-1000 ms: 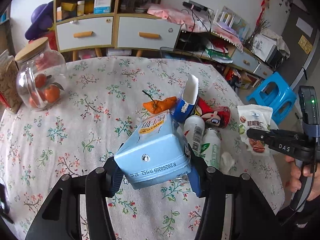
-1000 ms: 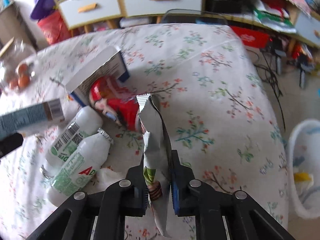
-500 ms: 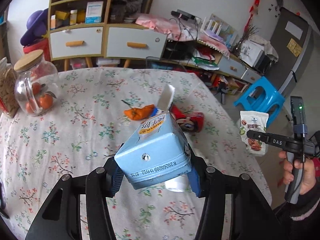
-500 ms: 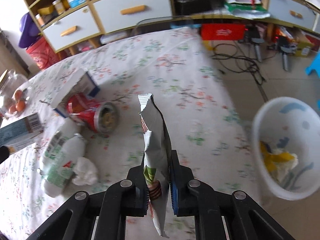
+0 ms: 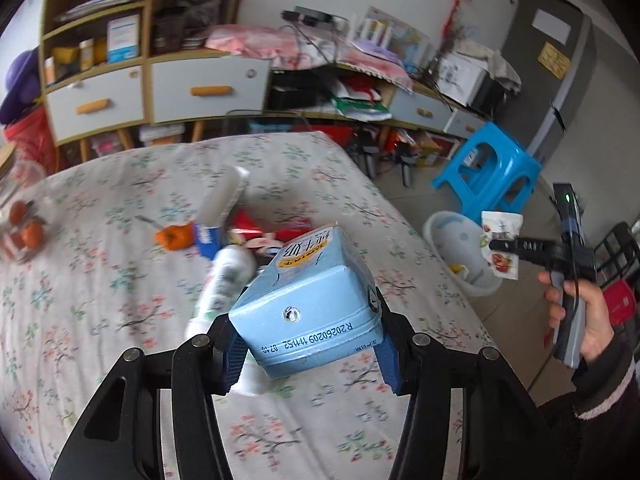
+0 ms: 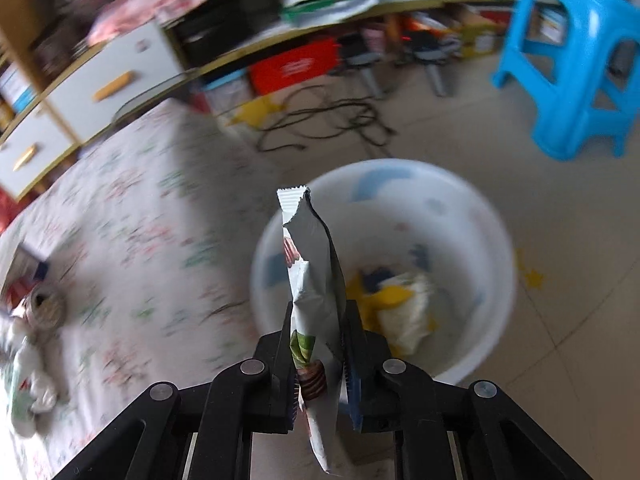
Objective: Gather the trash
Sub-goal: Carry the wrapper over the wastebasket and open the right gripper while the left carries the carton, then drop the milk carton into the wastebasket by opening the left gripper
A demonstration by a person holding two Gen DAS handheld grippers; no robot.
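Observation:
My left gripper [image 5: 310, 354] is shut on a light blue milk carton [image 5: 308, 300] and holds it above the floral table [image 5: 80, 320]. My right gripper [image 6: 320, 368] is shut on a white snack wrapper [image 6: 314, 280], held upright over the near rim of a white trash bin [image 6: 460, 216] on the floor; the bin holds yellow and white scraps. In the left wrist view the right gripper [image 5: 496, 246] holds the wrapper [image 5: 500, 242] beside the bin [image 5: 448, 236]. White bottles [image 5: 224, 276], a red can [image 5: 256, 224], a blue-white box [image 5: 218, 208] and orange peel [image 5: 174, 237] lie on the table.
A blue plastic stool [image 6: 568, 60] stands on the floor behind the bin, with black cables [image 6: 328, 120] beside it. A cabinet with drawers [image 5: 160, 88] and cluttered shelves line the wall. A glass jar of oranges [image 5: 20, 224] stands at the table's left edge.
My right gripper has swung right, off the table and over the trash bin, wrapper still held. My left gripper has turned right with the carton, bringing the bin into view.

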